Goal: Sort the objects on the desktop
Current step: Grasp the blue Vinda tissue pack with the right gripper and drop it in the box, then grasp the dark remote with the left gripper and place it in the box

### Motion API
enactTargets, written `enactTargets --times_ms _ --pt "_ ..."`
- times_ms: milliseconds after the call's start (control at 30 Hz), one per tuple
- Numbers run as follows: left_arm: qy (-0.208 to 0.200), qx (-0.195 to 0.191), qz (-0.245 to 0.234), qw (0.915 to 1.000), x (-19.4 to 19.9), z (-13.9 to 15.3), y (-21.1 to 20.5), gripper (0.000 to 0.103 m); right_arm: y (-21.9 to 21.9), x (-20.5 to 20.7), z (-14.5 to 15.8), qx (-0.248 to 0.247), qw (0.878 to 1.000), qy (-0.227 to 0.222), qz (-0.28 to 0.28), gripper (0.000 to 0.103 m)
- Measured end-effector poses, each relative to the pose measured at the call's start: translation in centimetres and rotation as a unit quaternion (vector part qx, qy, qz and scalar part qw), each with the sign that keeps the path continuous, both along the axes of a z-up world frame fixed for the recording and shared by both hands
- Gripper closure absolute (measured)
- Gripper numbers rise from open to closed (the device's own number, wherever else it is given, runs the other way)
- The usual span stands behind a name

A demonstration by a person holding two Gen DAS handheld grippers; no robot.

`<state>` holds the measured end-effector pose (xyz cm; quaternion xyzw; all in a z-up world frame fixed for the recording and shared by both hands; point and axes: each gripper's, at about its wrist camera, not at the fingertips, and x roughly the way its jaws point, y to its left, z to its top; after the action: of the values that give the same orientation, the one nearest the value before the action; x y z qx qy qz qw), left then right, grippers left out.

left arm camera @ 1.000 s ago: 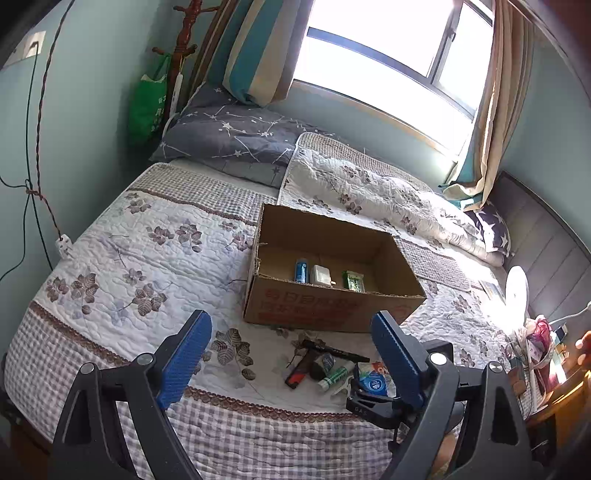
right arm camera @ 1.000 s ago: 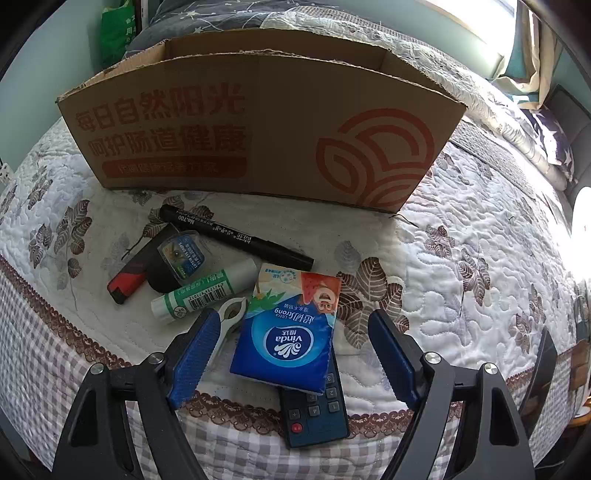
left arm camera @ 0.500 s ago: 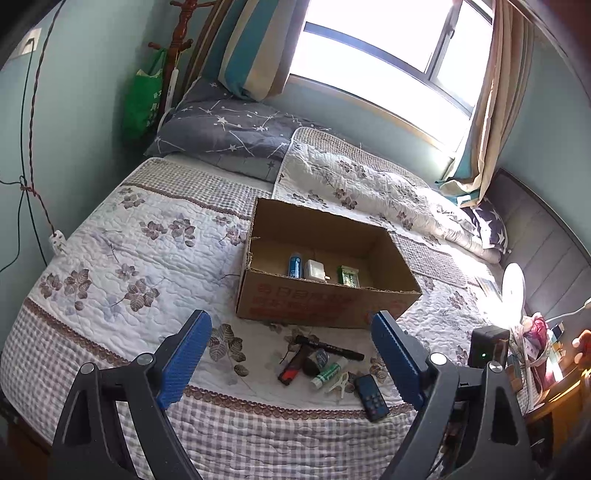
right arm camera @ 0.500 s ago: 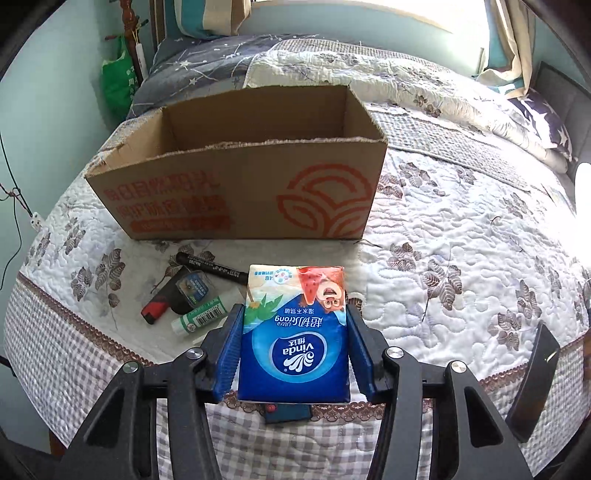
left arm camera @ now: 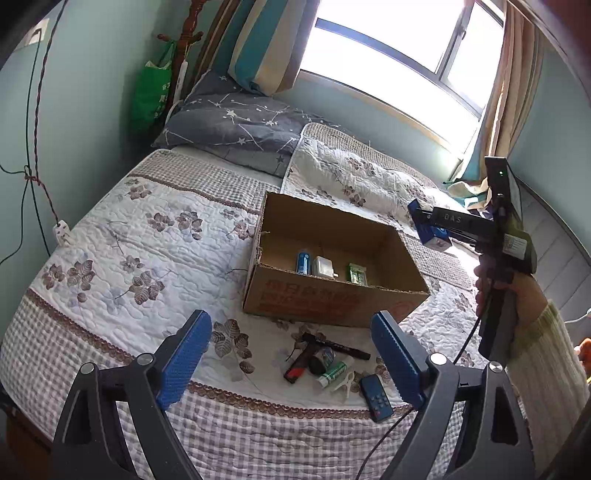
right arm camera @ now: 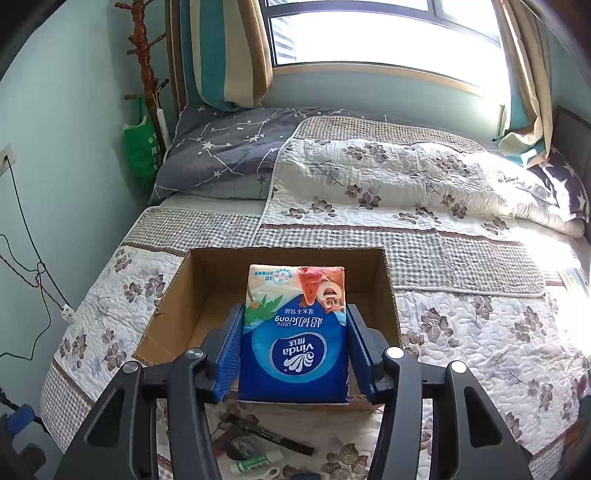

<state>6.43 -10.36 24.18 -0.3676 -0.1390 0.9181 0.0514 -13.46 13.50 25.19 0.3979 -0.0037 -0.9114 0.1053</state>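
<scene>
Right gripper (right arm camera: 293,354): jaws clamped on the tissue pack (right arm camera: 293,332), held above the cardboard box (right arm camera: 177,291). Left gripper (left arm camera: 291,354): jaws wide apart, holding nothing. Left wrist view alone shows the box contents; marker (left arm camera: 334,345), tube (left arm camera: 334,371) and remote (left arm camera: 376,397) lie near the bed's (left arm camera: 147,240) front edge

- Left tool (left arm camera: 291,354): 2 blue ribbed pads, black arms, silver screws.
- Right tool (right arm camera: 293,349): same build; black cable, cream knit sleeve (left arm camera: 543,365).

quilted bed (left arm camera: 155,236), starry pillow (right arm camera: 221,158), window (right arm camera: 369,33)
</scene>
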Motion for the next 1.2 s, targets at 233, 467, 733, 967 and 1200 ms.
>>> enactTargets --times_ms 233,467,733,967,1200 --pt "-0.012 0.023 -0.016 0.9995 -0.6 -0.6 0.5 0.0 -2.0 -7.1 -9.7 0.035 0.992 -0.116 -0.024 0.05" --pt "-0.024 0.031 -0.024 0.9989 -0.9 -1.3 0.9 0.0 -2.6 -9.3 -14.9 0.073 0.984 -0.16 -0.032 0.05" --pt "-0.03 0.03 -0.017 0.999 -1.0 -1.6 0.7 0.0 -2.9 -8.9 -14.2 0.076 0.986 -0.143 -0.029 0.044" --pt "-0.04 0.021 -0.021 0.9988 -1.3 -2.2 1.1 0.0 -0.5 1.1 -6.8 0.066 0.997 -0.038 0.02 0.027" --pt "-0.069 -0.014 -0.074 0.9948 -1.6 -4.8 5.1 0.0 6.2 13.7 -2.4 0.068 0.998 0.009 -0.003 0.019"
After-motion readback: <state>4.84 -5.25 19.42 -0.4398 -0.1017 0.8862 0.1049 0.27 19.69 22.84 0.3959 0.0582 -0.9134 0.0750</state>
